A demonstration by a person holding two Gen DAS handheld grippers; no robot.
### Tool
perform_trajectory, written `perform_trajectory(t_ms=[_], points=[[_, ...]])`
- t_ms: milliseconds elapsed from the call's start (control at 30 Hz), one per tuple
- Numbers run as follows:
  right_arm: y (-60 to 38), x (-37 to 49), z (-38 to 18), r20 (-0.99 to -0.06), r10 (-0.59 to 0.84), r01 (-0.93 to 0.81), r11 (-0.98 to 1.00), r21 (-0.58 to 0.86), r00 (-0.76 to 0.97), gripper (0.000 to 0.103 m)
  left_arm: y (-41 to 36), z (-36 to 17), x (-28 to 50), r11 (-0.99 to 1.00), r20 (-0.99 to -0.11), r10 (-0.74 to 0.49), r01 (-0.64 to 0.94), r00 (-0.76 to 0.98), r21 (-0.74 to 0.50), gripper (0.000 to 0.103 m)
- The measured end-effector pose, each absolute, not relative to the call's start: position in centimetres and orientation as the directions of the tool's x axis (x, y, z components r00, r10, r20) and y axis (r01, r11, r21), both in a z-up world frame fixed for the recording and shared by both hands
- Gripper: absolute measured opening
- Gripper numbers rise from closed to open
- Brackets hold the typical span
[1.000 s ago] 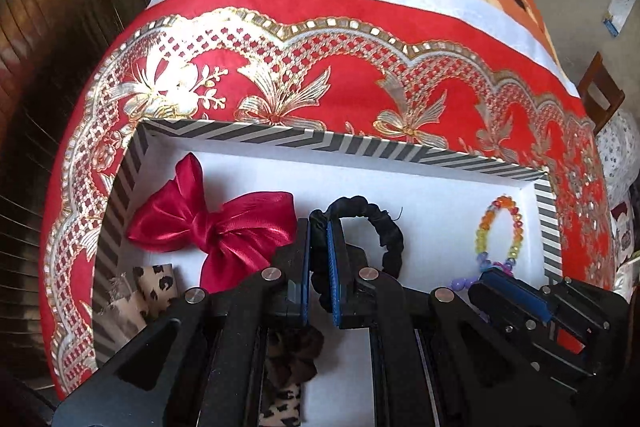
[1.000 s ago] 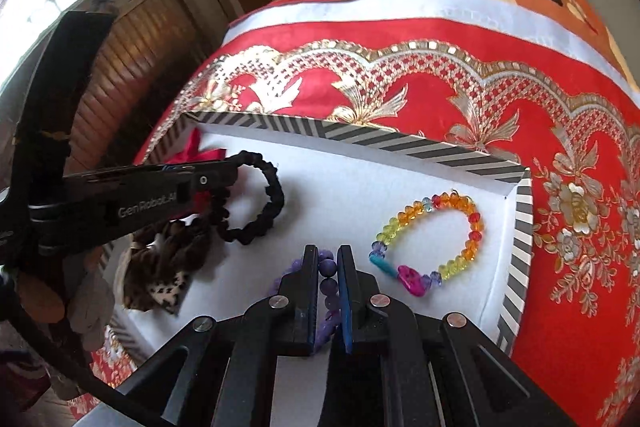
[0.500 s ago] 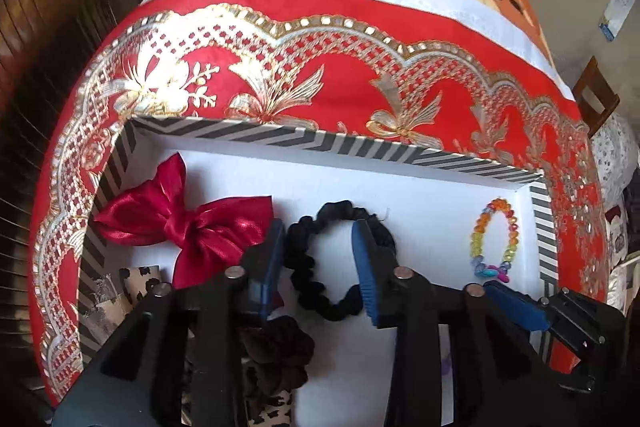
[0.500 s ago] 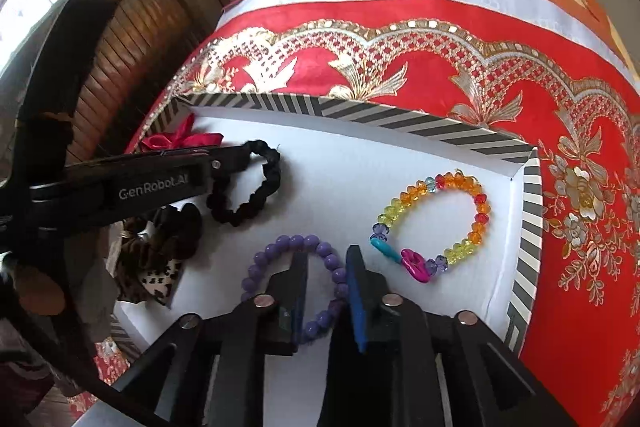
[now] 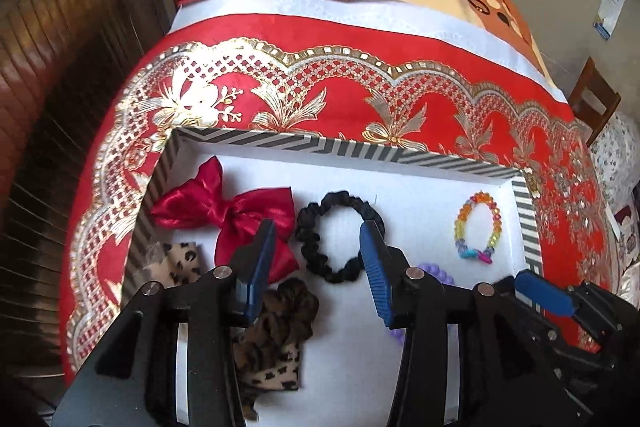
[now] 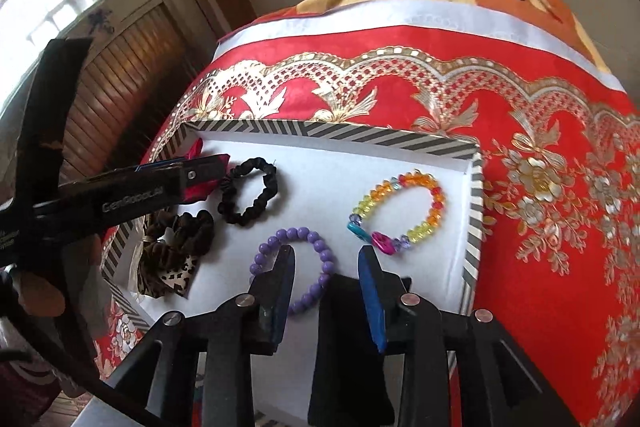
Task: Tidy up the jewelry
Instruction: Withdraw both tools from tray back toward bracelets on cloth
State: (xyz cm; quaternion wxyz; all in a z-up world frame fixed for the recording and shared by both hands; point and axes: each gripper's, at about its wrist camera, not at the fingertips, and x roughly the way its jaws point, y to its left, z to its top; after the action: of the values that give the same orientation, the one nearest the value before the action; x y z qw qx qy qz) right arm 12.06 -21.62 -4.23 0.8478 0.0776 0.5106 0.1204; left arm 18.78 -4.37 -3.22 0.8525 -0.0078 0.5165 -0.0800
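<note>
Jaws: left gripper opening, empty | right gripper opening, astride purple bracelet

Both wrist views steeply down, sharing tray

The tray had a white floor and a rim of black-and-white diagonal stripes. In it lay a shiny red satin bow at nine o'clock, a black scrunchie at the centre, leopard-print brown scrunchies at seven o'clock, a purple bead bracelet at five o'clock, and a rainbow bracelet of orange, yellow, red, turquoise and pink beads at three o'clock. The cloth beneath was red with gold lattice, bows and a white band.
</note>
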Motion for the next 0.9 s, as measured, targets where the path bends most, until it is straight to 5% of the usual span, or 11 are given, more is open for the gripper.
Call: perform_trajectory(t_ms=[900], points=[[-22.8,1.2,-0.4,-0.811,0.217,-0.052,0.973,0.226,0.543,0.043,-3.8,-0.1,5.3,0.995,-0.84,-0.025,0.094,0.541,0.031,0.043]])
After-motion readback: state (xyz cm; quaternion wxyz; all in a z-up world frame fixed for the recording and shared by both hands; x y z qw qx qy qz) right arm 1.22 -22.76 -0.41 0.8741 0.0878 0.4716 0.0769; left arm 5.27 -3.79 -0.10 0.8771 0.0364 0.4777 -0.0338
